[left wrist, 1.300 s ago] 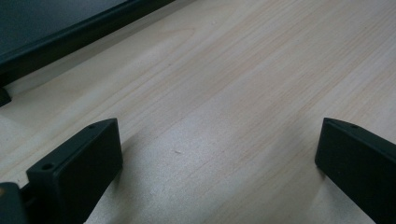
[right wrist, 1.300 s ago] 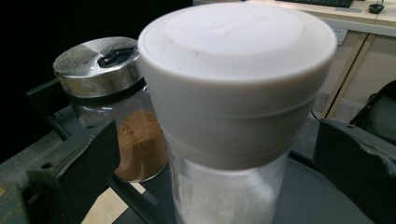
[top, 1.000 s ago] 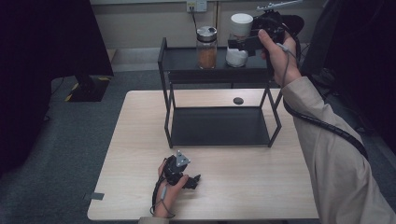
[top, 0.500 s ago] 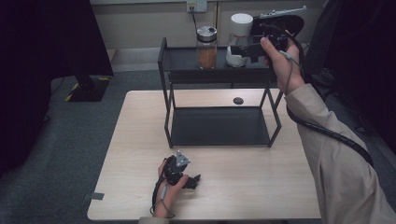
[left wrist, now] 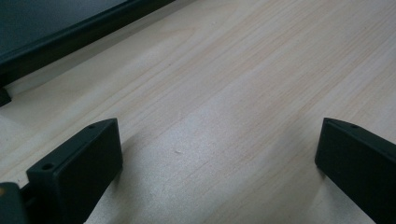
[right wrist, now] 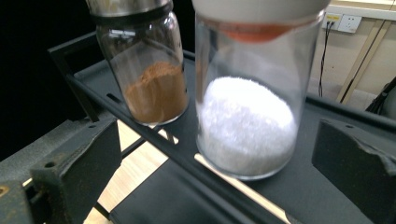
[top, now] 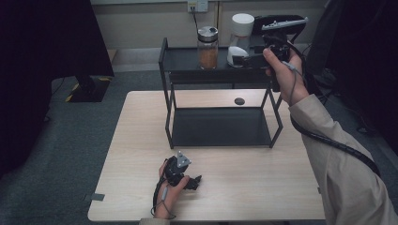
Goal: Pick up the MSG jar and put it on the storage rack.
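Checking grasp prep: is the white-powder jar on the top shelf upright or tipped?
Upright. The white-powder jar stands on its base on the top shelf, white lid up, between the open right gripper jaws.

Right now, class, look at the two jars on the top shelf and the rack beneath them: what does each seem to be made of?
White-powder jar: clear glass or perhaps plastic, since the contents show through; glossy.
Brown-powder jar: likewise clear and shiny, with a metallic-looking lid.
Rack: probably painted metal, with thin matt black bars.
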### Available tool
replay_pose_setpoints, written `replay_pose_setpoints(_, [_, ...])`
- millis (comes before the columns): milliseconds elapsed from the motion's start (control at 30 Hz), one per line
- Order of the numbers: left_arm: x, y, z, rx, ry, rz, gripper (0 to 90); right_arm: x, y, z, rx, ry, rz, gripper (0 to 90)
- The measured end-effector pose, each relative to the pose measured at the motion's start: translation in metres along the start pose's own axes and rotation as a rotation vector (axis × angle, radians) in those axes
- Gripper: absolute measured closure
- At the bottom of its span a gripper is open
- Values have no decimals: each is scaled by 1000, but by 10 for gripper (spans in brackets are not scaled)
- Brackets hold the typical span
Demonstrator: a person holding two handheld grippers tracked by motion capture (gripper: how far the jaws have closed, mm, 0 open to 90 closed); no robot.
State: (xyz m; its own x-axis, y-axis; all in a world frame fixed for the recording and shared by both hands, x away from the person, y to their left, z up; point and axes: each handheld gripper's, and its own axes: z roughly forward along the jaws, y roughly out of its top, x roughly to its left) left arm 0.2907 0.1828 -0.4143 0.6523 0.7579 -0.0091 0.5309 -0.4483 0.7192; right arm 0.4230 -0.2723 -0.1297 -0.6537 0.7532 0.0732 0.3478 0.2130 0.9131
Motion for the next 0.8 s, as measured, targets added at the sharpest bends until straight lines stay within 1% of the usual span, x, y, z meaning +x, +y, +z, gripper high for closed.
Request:
replay_pose_setpoints(167, [0, 0, 0, 0, 0, 0, 0, 0, -9, -1, 8, 6, 2, 5])
replay_pose_setpoints(367, [0, 0, 0, 0, 0, 0, 0, 0, -17, -5, 4, 16, 10, 6])
replay_pose_setpoints(633, [0, 0, 0, 1, 0, 1, 0, -3, -34, -10, 8, 28, 14, 7])
replay_pose_setpoints(733, [0, 0, 0, 1, 0, 0, 0, -2, -42, -13, -9, 27, 7, 10])
replay_pose_setpoints(800, [0, 0, 0, 1, 0, 0, 0, -4, -45, -14, -11, 42, 19, 11])
